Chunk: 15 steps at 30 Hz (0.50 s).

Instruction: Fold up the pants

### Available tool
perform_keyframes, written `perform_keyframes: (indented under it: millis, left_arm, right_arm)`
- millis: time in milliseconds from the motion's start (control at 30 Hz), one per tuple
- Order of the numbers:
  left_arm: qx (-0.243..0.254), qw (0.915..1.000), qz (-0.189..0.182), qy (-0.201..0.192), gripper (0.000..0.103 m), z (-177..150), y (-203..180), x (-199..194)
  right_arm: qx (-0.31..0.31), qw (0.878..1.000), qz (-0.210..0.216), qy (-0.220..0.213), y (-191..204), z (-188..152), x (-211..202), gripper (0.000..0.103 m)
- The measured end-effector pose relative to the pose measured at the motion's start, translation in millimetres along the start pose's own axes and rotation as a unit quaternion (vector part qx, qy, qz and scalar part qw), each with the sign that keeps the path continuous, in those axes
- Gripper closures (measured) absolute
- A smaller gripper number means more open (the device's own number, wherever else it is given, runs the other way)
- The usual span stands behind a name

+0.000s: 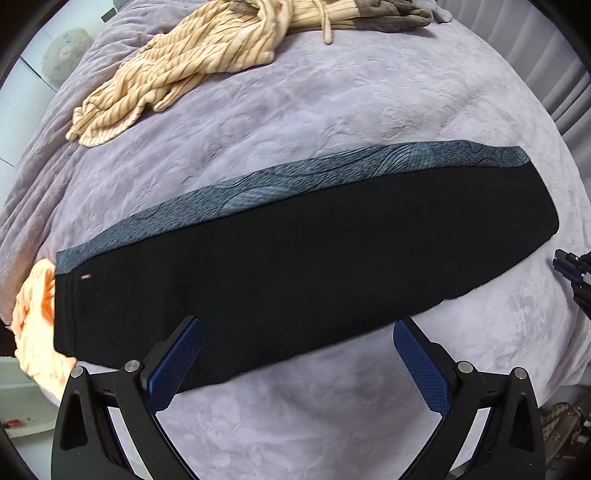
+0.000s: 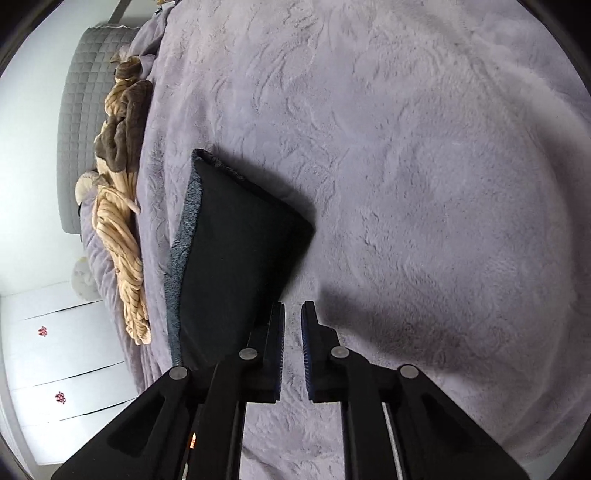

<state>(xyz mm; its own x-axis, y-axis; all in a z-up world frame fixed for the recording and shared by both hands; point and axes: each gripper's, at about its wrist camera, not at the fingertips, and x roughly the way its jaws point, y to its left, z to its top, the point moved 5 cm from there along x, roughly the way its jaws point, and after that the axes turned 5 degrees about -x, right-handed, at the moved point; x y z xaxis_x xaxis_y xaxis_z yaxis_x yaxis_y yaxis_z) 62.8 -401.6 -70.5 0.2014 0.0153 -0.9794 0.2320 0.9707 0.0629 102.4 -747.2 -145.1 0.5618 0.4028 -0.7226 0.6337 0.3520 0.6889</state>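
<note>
Black pants [image 1: 295,266] with a blue-grey patterned stripe along the far edge lie folded lengthwise across the lavender bed cover [image 1: 332,103]. My left gripper [image 1: 295,350] is open and empty, hovering over the near edge of the pants at their middle. In the right wrist view the pants' hem end [image 2: 236,243] lies flat just ahead and to the left. My right gripper [image 2: 293,321] has its jaws nearly closed with a narrow gap, holding nothing, beside the pants' edge. Its tip also shows in the left wrist view [image 1: 572,273], right of the hem.
A cream striped garment [image 1: 177,74] and a brown one [image 1: 391,14] lie at the far side of the bed. An orange cloth [image 1: 33,317] lies by the pants' waist end. A grey headboard [image 2: 85,110] and white drawers [image 2: 66,354] stand beyond the bed.
</note>
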Motion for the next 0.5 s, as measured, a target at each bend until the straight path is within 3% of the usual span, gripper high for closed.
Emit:
perform_keyframes:
  millis: [67,100,200,267,333,433,500]
  left_arm:
    - [-0.004,0.9999,-0.011,0.0,0.0,9,-10,3]
    - [-0.004,0.9999,-0.015,-0.001,0.0,15,-15,5]
    - [0.003,0.9998,-0.016,-0.012,0.0,34,-31,10]
    - [-0.001,0.9996,-0.019,-0.019,0.0,47,-40,12]
    - [-0.007,0.9991,-0.028,-0.029,0.0,60,-48,13]
    - [-0.005,0.9987,-0.028,-0.042,0.0,74,-58,26]
    - [0.001,0.9995,-0.009,-0.03,0.0,75,-64,51]
  right_arm:
    - [-0.007,1.0,0.006,-0.008,7,6,-2,0.068]
    - [-0.012,1.0,0.0,-0.013,10,11,0,0.053]
    - [-0.012,1.0,0.003,-0.02,13,23,11,0.049]
    - [-0.001,1.0,0.016,-0.017,16,31,21,0.056]
    - [0.002,1.0,0.017,-0.011,19,32,27,0.094]
    - [-0.024,0.999,-0.015,-0.014,20,28,26,0.095]
    - [-0.03,0.998,-0.045,-0.008,10,24,31,0.096]
